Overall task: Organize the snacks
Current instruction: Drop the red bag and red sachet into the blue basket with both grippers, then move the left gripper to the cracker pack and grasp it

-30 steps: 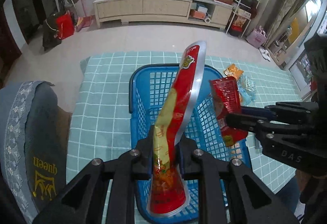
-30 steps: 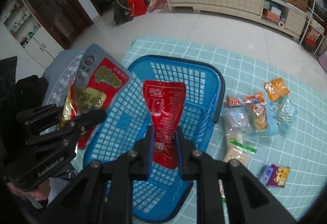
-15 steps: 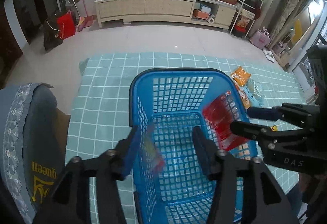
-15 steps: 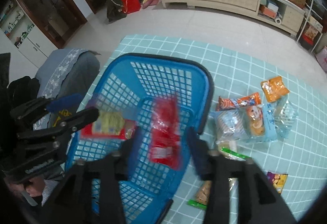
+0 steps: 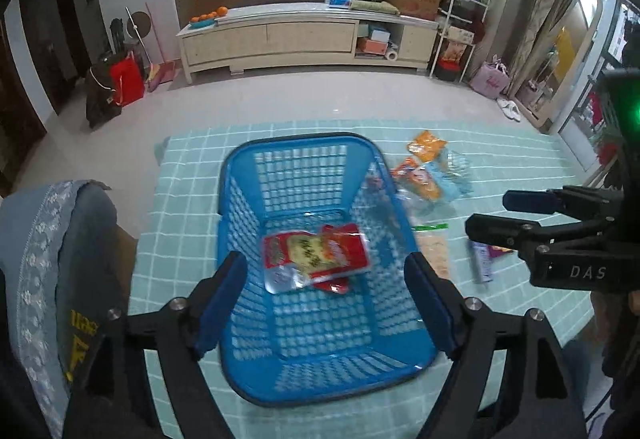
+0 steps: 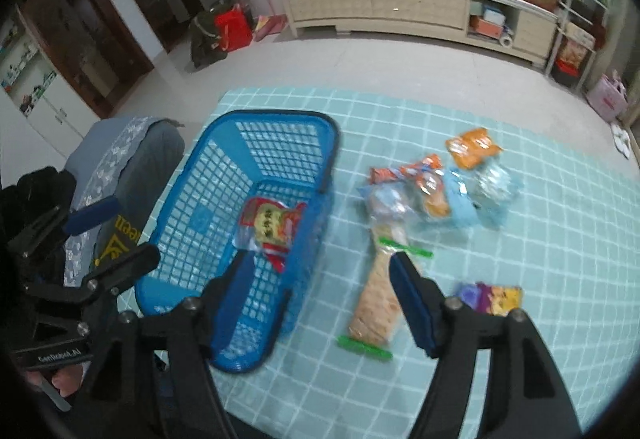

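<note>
A blue mesh basket (image 5: 296, 141) (image 6: 272, 117) stands on the teal checked tablecloth. On its floor lies a red-and-yellow snack pack (image 5: 316, 251) (image 6: 272, 225), resting on a second red pack (image 5: 336, 285) (image 6: 276, 259). My left gripper (image 5: 324, 267) hovers above the basket, its jaws opening with nothing between them. My right gripper (image 6: 320, 263) hangs over the basket's right rim, its jaws also opening and empty. It shows at the right of the left wrist view (image 5: 490, 215). Loose snacks lie right of the basket: a long cracker pack (image 6: 380, 299), a purple pack (image 6: 492, 299) and an orange pack (image 6: 472, 147).
A chair with a grey patterned cover (image 5: 48, 239) (image 6: 120, 159) stands against the table's left side. The left gripper (image 6: 132, 231) shows at the left of the right wrist view. A pale blue pack (image 6: 468, 207) sits among the loose snacks. Beyond the table are tiled floor and a long cabinet (image 5: 304, 35).
Both grippers opened and let go of their packs, which dropped flat onto the basket floor. Both then drew back and up, the right one shifting toward the loose snacks.
</note>
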A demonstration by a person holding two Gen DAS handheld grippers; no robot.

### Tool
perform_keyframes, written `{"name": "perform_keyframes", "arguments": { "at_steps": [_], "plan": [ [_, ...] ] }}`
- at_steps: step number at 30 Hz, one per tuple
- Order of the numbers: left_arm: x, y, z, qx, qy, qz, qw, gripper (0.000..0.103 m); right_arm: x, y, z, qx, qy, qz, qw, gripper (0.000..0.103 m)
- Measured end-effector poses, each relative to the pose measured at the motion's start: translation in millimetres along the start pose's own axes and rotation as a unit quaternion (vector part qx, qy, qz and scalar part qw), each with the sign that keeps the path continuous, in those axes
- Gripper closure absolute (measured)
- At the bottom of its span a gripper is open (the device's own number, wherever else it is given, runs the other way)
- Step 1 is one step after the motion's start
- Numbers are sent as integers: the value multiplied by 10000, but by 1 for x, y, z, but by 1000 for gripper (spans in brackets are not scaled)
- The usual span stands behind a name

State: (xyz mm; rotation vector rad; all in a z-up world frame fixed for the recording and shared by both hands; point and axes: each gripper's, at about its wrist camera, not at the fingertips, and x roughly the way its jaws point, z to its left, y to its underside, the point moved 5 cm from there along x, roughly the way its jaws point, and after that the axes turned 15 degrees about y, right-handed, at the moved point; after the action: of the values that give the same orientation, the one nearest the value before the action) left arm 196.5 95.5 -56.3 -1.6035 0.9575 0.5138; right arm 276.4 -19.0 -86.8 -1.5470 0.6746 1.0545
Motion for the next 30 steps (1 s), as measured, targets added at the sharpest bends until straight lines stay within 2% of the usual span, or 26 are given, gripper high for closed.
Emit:
{"name": "perform_keyframes", "arguments": {
  "at_steps": [9, 14, 20, 25, 26, 28, 30],
  "plan": [
    [5, 16, -66, 55, 346, -8, 9994, 24, -23, 39, -68, 425, 128, 26, 9990, 29],
    [26, 32, -110, 347, 365, 136, 9986, 24, -22, 60, -103, 615, 253, 49, 9978, 29],
    [62, 48, -144, 387, 471, 382, 9974, 24, -9, 88, -135, 741, 272, 140, 9968, 29],
    [98, 54, -158, 433, 267, 556, 9972, 24, 9, 106, -157, 823, 445, 197, 9954, 29],
    [104, 55, -158, 456, 178, 571, 9972, 24, 14, 108, -160, 829, 465, 225, 9952, 29],
    [122, 57, -157, 577, -261, 623, 9961, 24, 24, 112, -167, 830, 486, 264, 9950, 27],
    [138, 58, -153, 597, -393, 704, 9950, 24, 36, 116, -173, 841, 506, 310, 9947, 21]
  ]
}}
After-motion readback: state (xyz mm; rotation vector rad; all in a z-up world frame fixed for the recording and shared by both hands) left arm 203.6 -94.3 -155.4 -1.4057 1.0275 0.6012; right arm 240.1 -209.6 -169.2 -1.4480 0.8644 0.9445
